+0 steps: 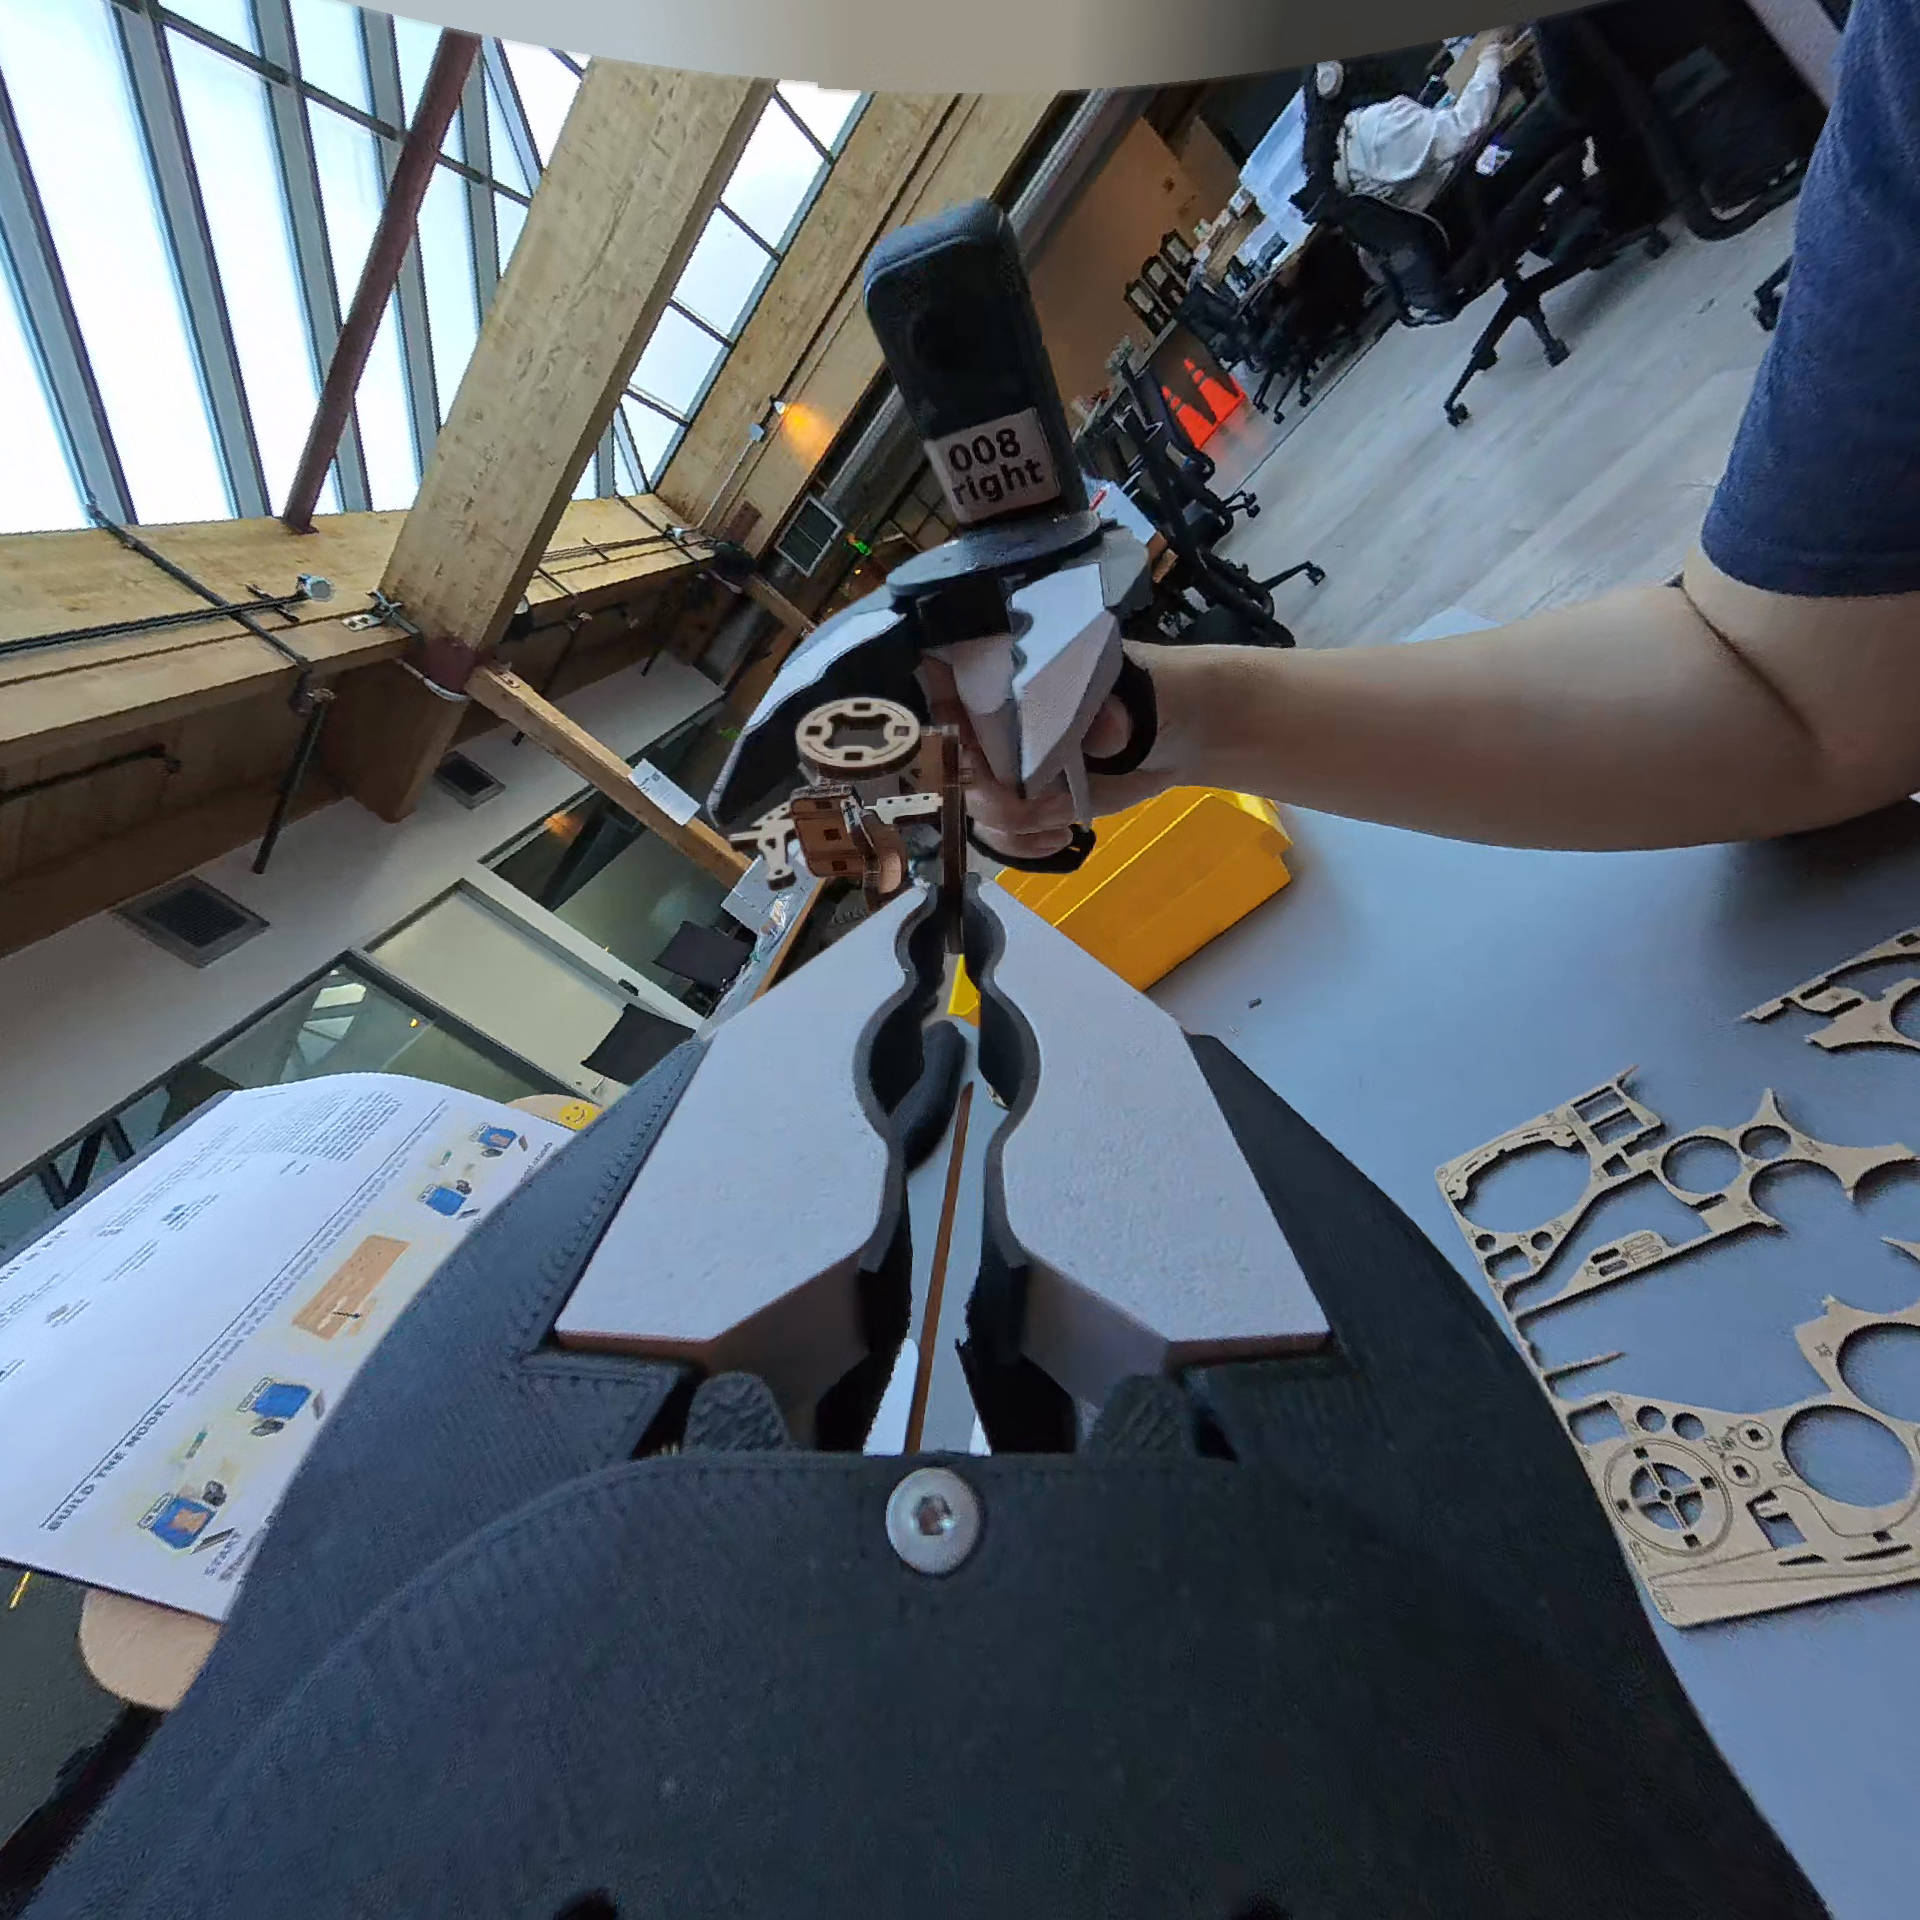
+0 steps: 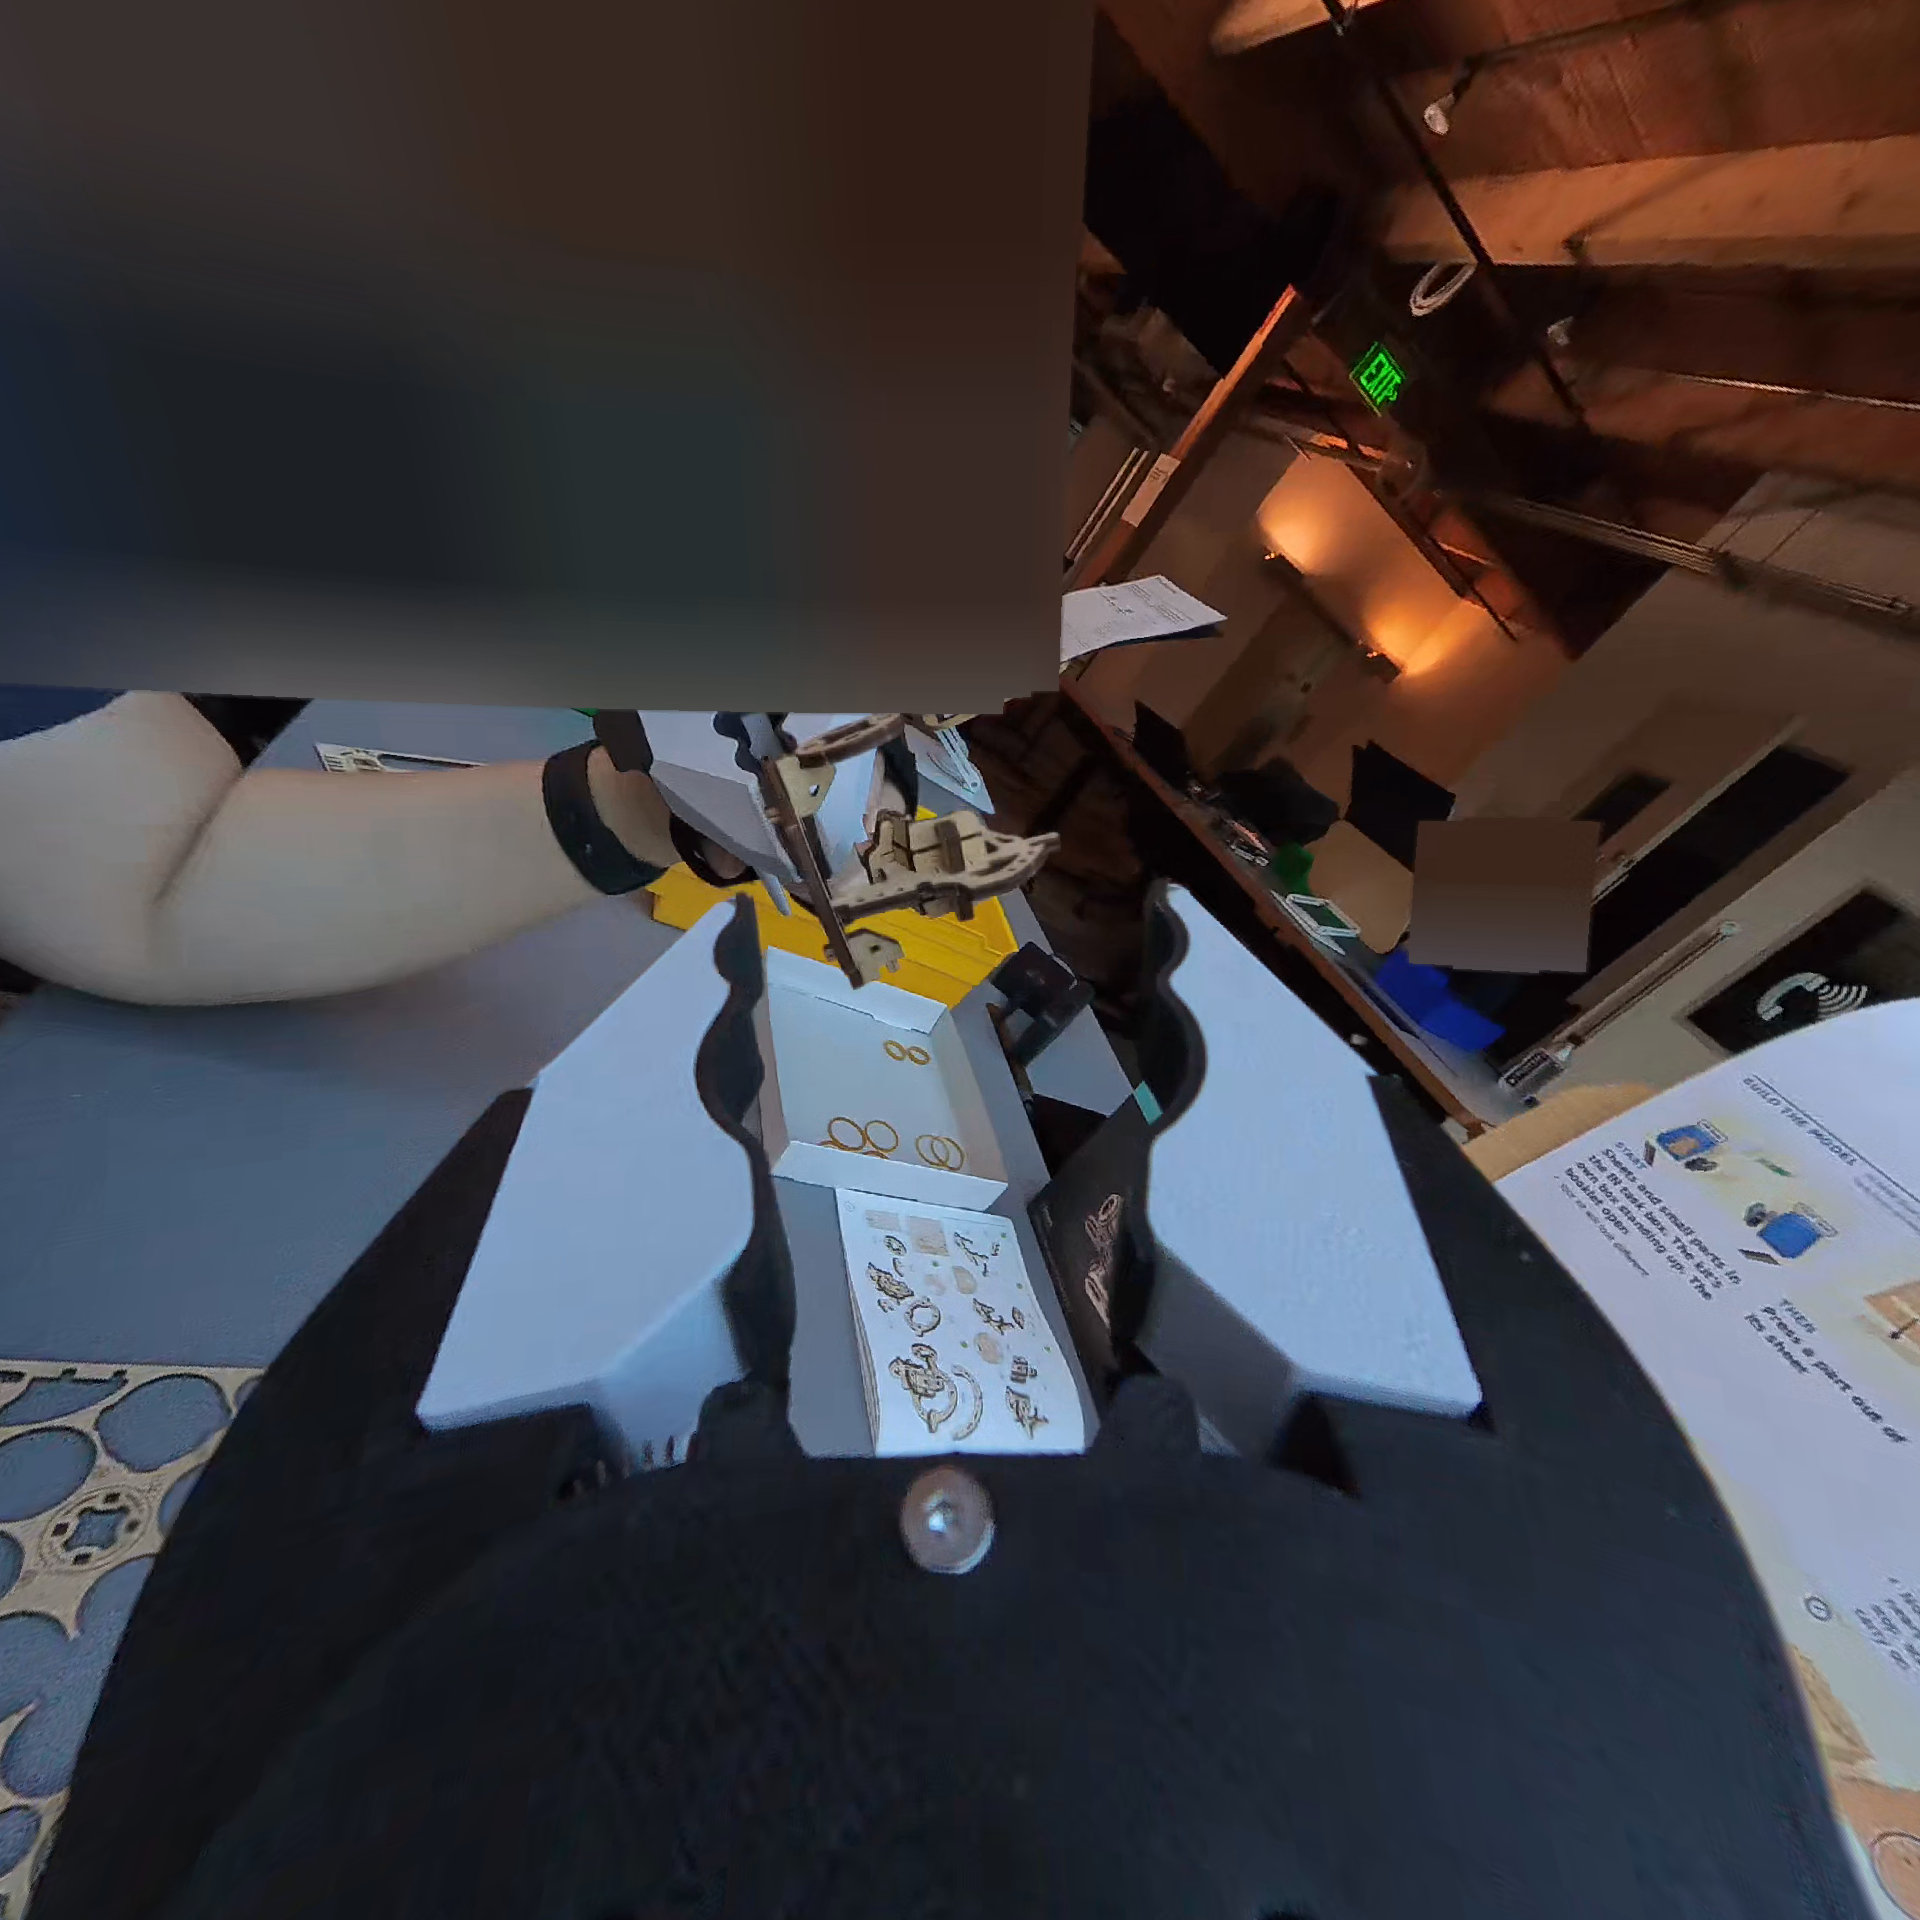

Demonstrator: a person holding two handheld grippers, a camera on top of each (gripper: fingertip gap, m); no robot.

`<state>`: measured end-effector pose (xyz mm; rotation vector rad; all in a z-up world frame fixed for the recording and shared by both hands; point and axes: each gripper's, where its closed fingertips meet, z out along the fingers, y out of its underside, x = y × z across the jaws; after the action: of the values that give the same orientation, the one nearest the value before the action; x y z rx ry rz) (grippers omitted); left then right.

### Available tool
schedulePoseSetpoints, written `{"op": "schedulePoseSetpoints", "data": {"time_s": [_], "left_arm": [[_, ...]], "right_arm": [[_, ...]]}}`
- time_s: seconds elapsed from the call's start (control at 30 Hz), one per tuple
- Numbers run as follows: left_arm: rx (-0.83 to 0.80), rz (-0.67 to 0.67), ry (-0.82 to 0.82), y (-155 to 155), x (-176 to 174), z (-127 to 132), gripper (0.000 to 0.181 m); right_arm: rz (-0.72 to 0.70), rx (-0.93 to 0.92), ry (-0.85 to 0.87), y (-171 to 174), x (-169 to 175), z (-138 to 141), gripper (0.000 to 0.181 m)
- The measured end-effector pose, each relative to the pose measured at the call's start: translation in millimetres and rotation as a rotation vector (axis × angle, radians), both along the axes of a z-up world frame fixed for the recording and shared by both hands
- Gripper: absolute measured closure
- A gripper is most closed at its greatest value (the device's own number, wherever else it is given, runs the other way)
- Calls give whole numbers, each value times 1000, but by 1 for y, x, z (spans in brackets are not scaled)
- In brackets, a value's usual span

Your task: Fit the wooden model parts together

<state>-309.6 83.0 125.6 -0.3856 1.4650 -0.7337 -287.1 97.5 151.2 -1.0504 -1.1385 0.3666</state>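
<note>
My left gripper (image 1: 951, 899) is shut on the thin edge of a flat wooden plate (image 1: 951, 831). That plate is part of a partly built wooden model (image 1: 842, 800) with a round slotted disc at its top. I hold the model up in the air above the table. In the right wrist view the same model (image 2: 935, 862) hangs from the left gripper's white fingers (image 2: 717, 821). My right gripper (image 2: 956, 935) is wide open. The model sits just beyond its spread fingertips, and neither pad touches it.
A yellow bin (image 1: 1153, 883) stands on the grey table (image 1: 1455, 987). Punched-out wooden sheets (image 1: 1683, 1351) lie at the right. A printed instruction sheet (image 1: 208, 1299) is at the left. A white box with small rings (image 2: 883, 1081) and a booklet (image 2: 956, 1330) lie under the right gripper. My hands' fingertips stand some 4 cm from each other.
</note>
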Motion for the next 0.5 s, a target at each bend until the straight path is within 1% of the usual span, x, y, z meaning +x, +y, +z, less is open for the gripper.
{"op": "schedulePoseSetpoints", "data": {"time_s": [0.07,0.1,0.17,0.23,0.33,0.5], "left_arm": [[12,-2,23,-2,-1,-3,181],[11,-3,28,-3,-1,-3,181],[11,-10,38,-4,0,-4,181],[16,-7,48,-5,1,-6,181],[12,-21,71,-8,2,-9,181],[8,-38,70,-10,1,-8,181]], "right_arm": [[30,22,-13,-7,-2,0,131],[46,13,-23,-10,-3,-2,132],[29,-9,-43,-8,-3,-5,127],[12,18,-74,-7,-5,-8,124],[12,35,-112,-8,-9,-13,133],[18,44,-116,-10,-8,-14,135]]}}
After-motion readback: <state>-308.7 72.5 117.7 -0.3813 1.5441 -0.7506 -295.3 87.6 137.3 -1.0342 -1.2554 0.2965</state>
